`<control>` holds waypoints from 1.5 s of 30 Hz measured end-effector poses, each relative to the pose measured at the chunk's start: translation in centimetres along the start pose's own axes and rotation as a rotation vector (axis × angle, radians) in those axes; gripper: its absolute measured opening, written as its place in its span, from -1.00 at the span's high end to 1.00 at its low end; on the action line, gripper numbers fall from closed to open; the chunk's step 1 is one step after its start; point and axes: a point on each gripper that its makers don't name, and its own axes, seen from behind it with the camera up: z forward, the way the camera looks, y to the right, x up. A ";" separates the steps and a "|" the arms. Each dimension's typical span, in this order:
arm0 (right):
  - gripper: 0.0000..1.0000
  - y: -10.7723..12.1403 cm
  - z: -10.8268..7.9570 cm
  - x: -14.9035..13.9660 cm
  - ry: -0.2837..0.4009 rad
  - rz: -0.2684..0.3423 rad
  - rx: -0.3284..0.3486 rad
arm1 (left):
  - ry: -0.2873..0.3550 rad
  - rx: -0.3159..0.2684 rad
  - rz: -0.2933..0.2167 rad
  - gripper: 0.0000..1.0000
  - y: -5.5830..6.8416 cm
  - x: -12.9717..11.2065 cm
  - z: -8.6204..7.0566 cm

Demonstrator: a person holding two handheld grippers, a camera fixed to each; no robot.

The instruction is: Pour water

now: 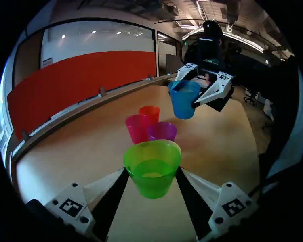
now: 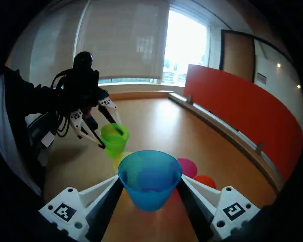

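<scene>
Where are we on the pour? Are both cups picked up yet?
Done: both cups look lifted off the table, the green cup in the left gripper jaws and the blue cup in the right gripper jaws.
In hand: both are held upright and apart, so no pour is under way.
Left: bring them together and tip one into the other. I can't judge the water levels.

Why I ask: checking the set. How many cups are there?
6. Left hand-held gripper holds the green cup, right hand-held gripper the blue cup; pink cup, orange cup, purple cup and yellow cup stand on the table. Others may be hidden.
</scene>
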 end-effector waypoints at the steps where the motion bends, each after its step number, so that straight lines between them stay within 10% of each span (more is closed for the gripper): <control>1: -0.80 0.0 0.0 -0.2 -0.003 0.002 0.001 | -0.003 0.001 -0.001 -0.65 0.0 -0.1 0.0; 45: -0.81 -0.2 1.4 -5.3 -0.068 0.044 0.036 | -0.102 0.001 -0.028 -0.65 -0.8 -4.7 1.3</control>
